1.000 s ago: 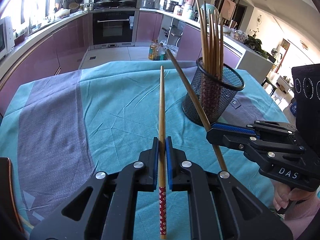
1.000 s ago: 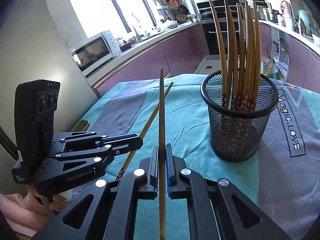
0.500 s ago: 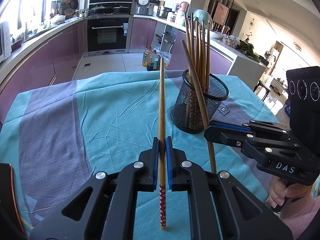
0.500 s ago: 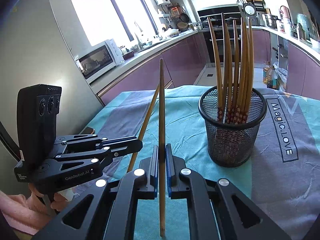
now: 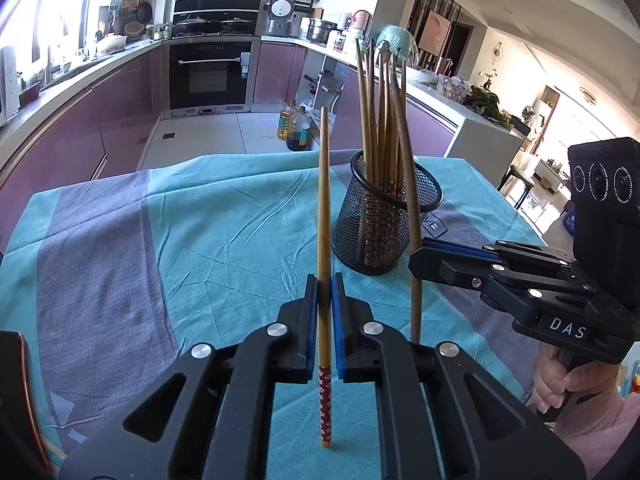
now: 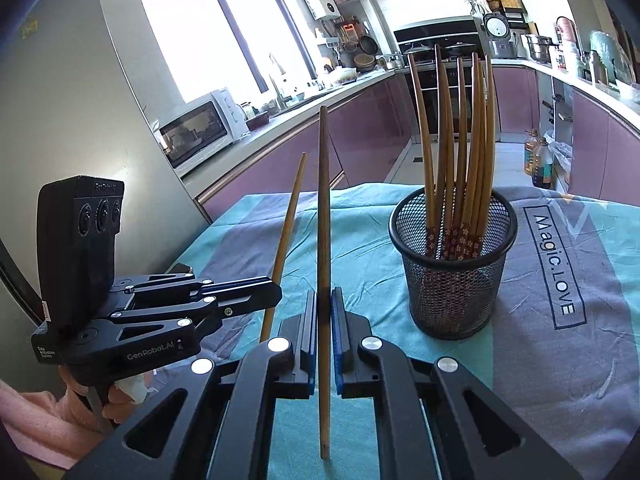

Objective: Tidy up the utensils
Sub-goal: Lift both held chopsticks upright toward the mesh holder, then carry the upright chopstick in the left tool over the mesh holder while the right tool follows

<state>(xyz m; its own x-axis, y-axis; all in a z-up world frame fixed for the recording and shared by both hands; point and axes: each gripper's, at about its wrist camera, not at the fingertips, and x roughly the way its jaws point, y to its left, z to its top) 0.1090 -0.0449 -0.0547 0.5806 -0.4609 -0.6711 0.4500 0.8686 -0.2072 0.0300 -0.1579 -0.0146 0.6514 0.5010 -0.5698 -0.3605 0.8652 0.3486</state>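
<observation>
Left gripper [image 5: 324, 292]: clenched on a single chopstick [image 5: 323, 240]. The blue pads press the stick from both sides. In the right wrist view this gripper [image 6: 276, 292] appears at the left, with its black camera block above the handle.
Chopstick in left gripper: stands almost upright, thin end up. Its red flowered end [image 5: 325, 404] points down, close to the tablecloth; I cannot tell if it touches the cloth.
Right gripper [image 6: 324, 312]: clenched on a second chopstick [image 6: 323, 240]. In the left wrist view this gripper [image 5: 416, 256] comes in from the right side, with the mark "DAS" on its body.
Chopstick in right gripper: nearly upright, with the upper part leaning a little toward the holder. In the left wrist view it [image 5: 410, 208] passes just in front of the right side of the holder.
Mesh holder [image 6: 454, 276]: a black wire cup that stands upright on the cloth, right of the two held sticks and farther away.
Chopsticks in holder [image 6: 460, 152]: a bundle standing with the flowered ends down and the thin ends up, fanned out a little.
Tablecloth [image 5: 200, 240]: teal with grey bands, some wrinkles. The words "Magic.LOVE" [image 6: 554, 256] are printed on a grey band right of the holder.
Far background: purple kitchen cabinets, a black built-in oven [image 5: 210, 76] and a white microwave [image 6: 200, 128] on the counter.
</observation>
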